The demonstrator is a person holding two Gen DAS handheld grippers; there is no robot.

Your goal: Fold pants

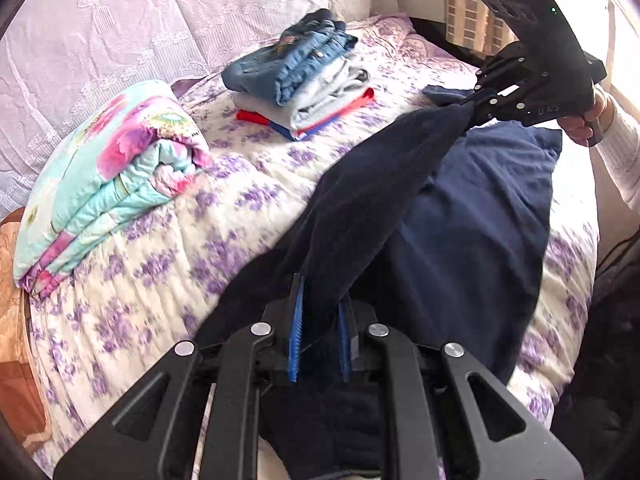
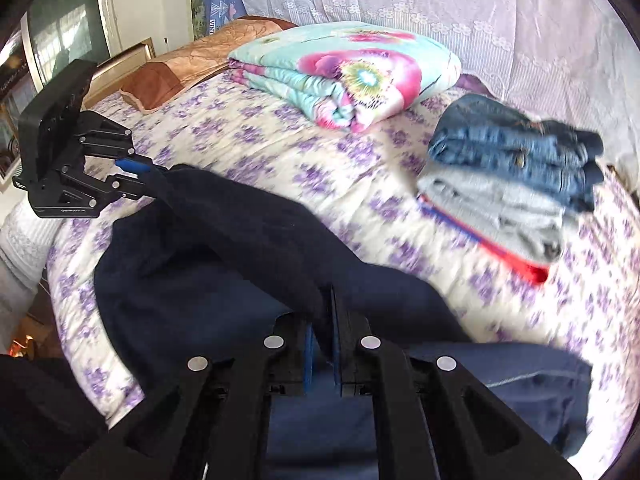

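**Both grippers clamped on the navy pants, stretched over the bed**

So the left gripper (image 1: pixel 320 320) has its blue-padded fingers (image 1: pixel 295 340) pinched down on a bunch of dark navy fabric, and the right gripper (image 2: pixel 326 332) is doing the same on its end. Both are closed on cloth, no gap showing. Between them the pants (image 1: pixel 360 208) run as a taut dark band lifted off the bed, while the rest of the garment sags underneath and lies rumpled on the bedspread (image 1: pixel 160 280), the white one with purple flowers.

From the left camera you can see the right gripper off to the upper right with the person's hand (image 1: pixel 580 124) on the handle.

Further out on the bed: a stack of folded clothes (image 1: pixel 304 76), jeans on top, grey under that, something red and blue at the bottom. Left of that stack sits a folded floral quilt (image 1: pixel 104 184) in turquoise and pink. Lace curtain (image 1: pixel 160 12) behind it all. Everything's a bit motion-blurred.
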